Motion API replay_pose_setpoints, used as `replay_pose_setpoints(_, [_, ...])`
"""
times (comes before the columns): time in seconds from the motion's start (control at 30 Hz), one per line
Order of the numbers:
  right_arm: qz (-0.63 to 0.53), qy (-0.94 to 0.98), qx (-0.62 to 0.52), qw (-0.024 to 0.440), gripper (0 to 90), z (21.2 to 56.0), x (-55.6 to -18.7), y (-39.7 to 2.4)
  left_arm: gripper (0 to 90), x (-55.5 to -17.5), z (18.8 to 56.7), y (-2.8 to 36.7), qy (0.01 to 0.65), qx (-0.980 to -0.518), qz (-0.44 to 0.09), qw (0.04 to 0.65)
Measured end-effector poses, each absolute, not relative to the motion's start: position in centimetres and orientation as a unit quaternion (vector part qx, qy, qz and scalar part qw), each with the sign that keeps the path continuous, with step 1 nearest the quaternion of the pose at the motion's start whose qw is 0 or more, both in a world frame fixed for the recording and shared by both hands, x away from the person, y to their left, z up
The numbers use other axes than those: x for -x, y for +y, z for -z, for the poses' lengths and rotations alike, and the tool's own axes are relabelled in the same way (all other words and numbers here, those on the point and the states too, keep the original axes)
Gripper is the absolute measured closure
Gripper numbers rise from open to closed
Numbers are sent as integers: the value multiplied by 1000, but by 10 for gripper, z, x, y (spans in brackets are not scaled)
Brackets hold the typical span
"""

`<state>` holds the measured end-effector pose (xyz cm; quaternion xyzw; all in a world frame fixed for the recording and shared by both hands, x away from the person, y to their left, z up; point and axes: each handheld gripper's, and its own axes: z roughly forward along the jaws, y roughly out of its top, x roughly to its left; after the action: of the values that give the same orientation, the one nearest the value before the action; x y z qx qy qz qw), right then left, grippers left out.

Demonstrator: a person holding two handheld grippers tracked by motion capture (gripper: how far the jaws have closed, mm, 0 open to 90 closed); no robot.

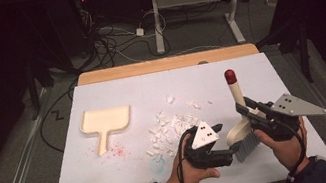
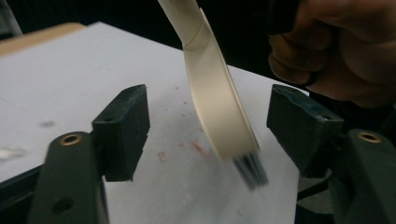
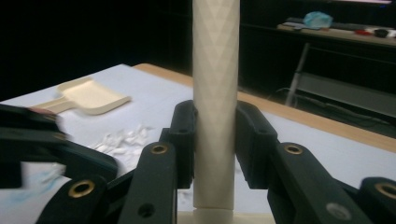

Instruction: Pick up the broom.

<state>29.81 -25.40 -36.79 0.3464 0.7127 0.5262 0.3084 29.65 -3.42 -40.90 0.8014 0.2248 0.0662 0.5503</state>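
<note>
High view: the right tool (image 1: 250, 112) clenches the cream handle of a hand brush (image 1: 241, 123), its red-capped end up and its grey bristles low over the counter (image 1: 115, 92). The brush looks light and rigid; the textured handle seems a sound place to grip. The left tool (image 1: 215, 130) sits just beside the brush head. White paper scraps (image 1: 168, 131) lie between brush and cream dustpan (image 1: 105, 122), which rests well apart to the left; nothing blocks the way between them.

Left gripper view: the left tool's jaws stand apart, with the brush head (image 2: 217, 107) between them, untouched by either pad.

Right gripper view: both pads (image 3: 184, 140) press the upright handle (image 3: 215, 107); scraps (image 3: 122, 138) and dustpan (image 3: 91, 97) lie beyond.
</note>
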Motion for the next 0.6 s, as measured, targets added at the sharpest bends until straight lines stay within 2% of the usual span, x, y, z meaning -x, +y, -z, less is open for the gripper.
replay_pose_setpoints(0.03, [-526, 713, -346, 308, 716, 368, -298, -254, 298, -298, 412, -37, 228, -803, -63, 547])
replay_pose_setpoints(0.07, [-529, 714, -338, 310, 715, 369, -294, -248, 357, -299, 415, -39, 235, -802, -62, 546])
replay_pose_setpoints(0.1, [-529, 714, -338, 310, 715, 369, -294, -248, 357, -300, 417, -39, 241, -800, -56, 547])
replay_pose_setpoints(0.2, [-529, 721, -325, 309, 715, 370, -289, -238, 435, -305, 422, -36, 242, -797, -34, 553])
replay_pose_setpoints(0.3, [-530, 723, -317, 310, 714, 369, -284, -233, 614, -307, 424, -28, 241, -795, -32, 556])
replay_pose_setpoints(0.5, [-546, 723, -305, 293, 692, 366, -282, -237, 649, -310, 420, -13, 216, -808, -43, 547])
replay_pose_setpoints(0.53, [-552, 723, -300, 287, 658, 366, -283, -239, 649, -310, 418, -9, 209, -813, -45, 541])
replay_pose_setpoints(0.57, [-555, 731, -283, 280, 582, 365, -284, -244, 649, -311, 417, -5, 205, -817, -50, 537])
replay_pose_setpoints(0.6, [-559, 732, -272, 278, 571, 364, -284, -248, 649, -311, 417, -1, 199, -821, -51, 532])
